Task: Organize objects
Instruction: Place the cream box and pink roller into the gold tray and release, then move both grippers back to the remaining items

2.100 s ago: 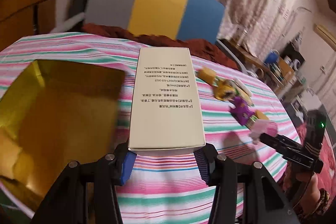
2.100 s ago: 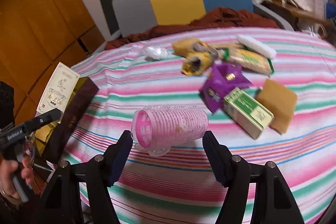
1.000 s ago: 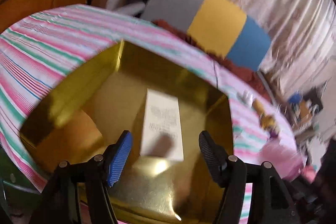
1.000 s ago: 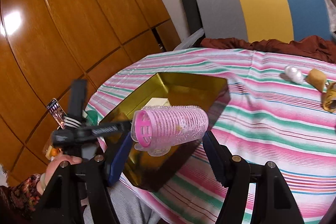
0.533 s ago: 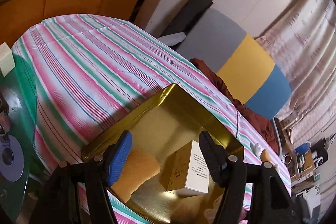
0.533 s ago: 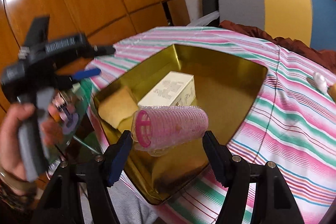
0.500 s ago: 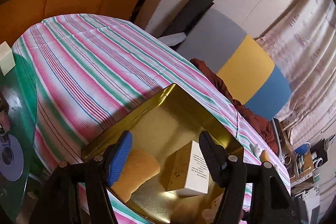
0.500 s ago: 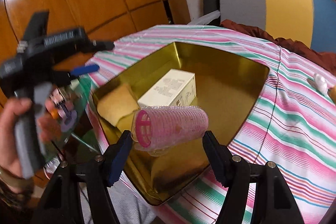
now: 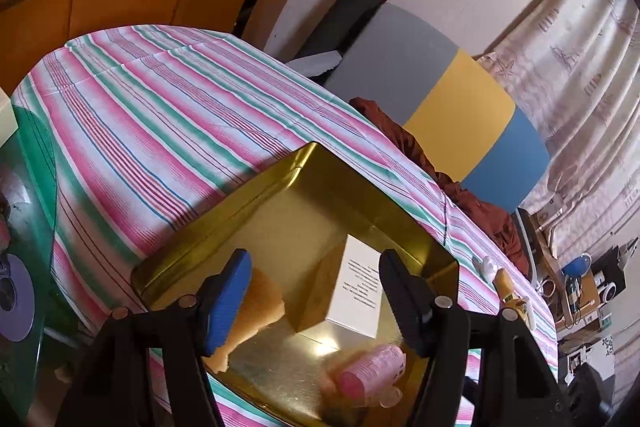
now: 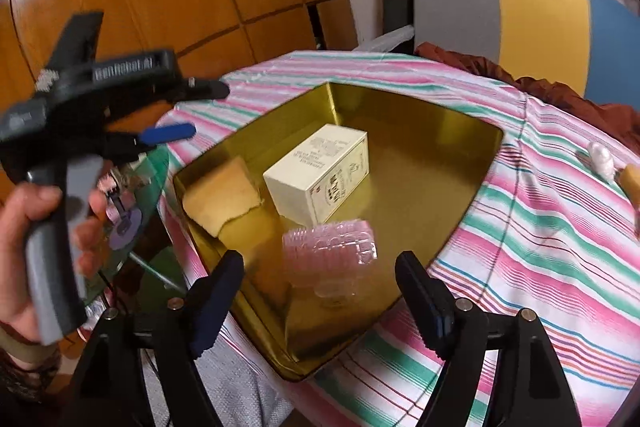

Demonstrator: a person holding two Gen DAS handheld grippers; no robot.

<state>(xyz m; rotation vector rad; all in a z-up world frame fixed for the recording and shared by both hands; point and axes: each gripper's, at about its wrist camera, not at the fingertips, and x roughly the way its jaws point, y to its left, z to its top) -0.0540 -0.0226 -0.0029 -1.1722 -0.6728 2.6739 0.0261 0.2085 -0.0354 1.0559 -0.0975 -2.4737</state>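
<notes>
1. A pink roller (image 10: 329, 241), a ribbed translucent plastic cylinder, is seen blurred over the near part of a gold tin (image 10: 424, 115); whether it rests on the tin's floor cannot be told.
2. The right tongs (image 10: 320, 301) are held over the near corner of the tin; their jaws are opening, and the roller is seen between and beyond them, touched by neither pad.
3. A cream box (image 10: 320, 171) is lying in the middle of the tin, printed with small dark text too fine to be read.
4. A tan sponge (image 10: 220, 197) with a ragged edge is lying in the tin's left part, beside the box.
5. The left tongs (image 10: 196, 111), held in a hand (image 10: 24, 251), are seen above the tin's left edge, spread wide with nothing between the pads; one pad is blue. White lettering is carried on the body, blurred, perhaps "GenRobot.AI".
6. The tin is set on a counter (image 9: 160, 115) covered in pink, green and white stripes.
</notes>
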